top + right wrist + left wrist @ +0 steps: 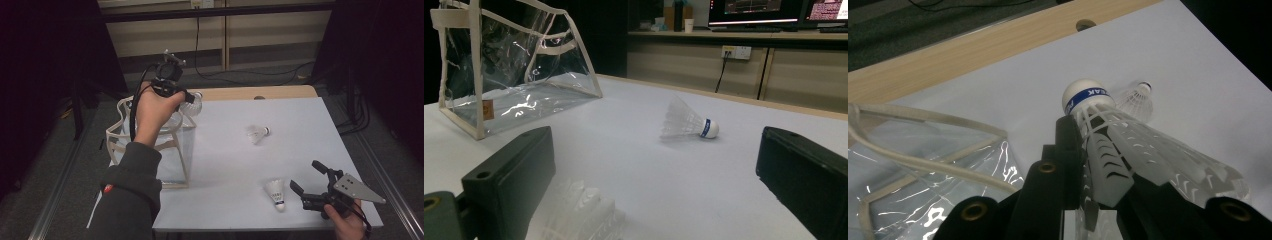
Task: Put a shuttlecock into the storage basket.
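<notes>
A: Where's the left gripper (186, 98)?
B: Above the clear bag (172, 150) at the table's (300, 110) left edge, jaws pinching a shuttlecock (1108, 145) by its skirt, cork outward

A: And the right gripper (307, 181)?
B: Near the front right corner, jaws spread wide, holding nothing. A second shuttlecock (276, 193) lies just beside it; a third shuttlecock (258, 133) lies mid-table

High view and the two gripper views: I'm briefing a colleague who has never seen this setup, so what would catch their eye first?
First, the left claw, raised above the clear bag at the table's left edge, shut on a white shuttlecock. Next, two more shuttlecocks on the white tabletop: one lying mid-table, another near the front edge, just beside the open right claw.
</notes>
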### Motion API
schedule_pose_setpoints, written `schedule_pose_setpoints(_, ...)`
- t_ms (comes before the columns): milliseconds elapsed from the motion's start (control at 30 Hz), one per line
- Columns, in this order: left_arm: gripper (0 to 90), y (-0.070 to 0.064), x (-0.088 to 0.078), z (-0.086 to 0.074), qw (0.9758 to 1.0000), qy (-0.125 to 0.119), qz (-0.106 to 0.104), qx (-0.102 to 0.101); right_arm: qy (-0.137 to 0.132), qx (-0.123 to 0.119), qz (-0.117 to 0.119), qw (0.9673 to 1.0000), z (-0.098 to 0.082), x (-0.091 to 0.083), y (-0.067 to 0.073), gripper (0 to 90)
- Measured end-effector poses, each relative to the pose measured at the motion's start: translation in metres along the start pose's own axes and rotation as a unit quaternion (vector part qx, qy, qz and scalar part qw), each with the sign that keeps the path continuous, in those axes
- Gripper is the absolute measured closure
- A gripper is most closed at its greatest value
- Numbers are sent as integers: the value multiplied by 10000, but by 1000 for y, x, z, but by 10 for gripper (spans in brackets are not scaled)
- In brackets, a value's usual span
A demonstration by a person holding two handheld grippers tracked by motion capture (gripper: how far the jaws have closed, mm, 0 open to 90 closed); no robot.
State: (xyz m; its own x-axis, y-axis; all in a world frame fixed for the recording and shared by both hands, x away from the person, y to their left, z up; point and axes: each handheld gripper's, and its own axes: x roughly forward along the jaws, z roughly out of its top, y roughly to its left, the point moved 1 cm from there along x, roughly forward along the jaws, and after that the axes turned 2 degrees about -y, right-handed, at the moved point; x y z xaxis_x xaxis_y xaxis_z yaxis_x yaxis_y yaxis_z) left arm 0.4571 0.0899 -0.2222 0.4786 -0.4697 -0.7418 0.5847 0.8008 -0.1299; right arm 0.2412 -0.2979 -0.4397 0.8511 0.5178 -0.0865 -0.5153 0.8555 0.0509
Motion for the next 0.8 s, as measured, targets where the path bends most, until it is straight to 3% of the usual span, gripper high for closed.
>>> schedule_pose_setpoints(800,845,22,-16,-3,9993,-137,200,-291,7,-31,-9,10000,0,1,1,22)
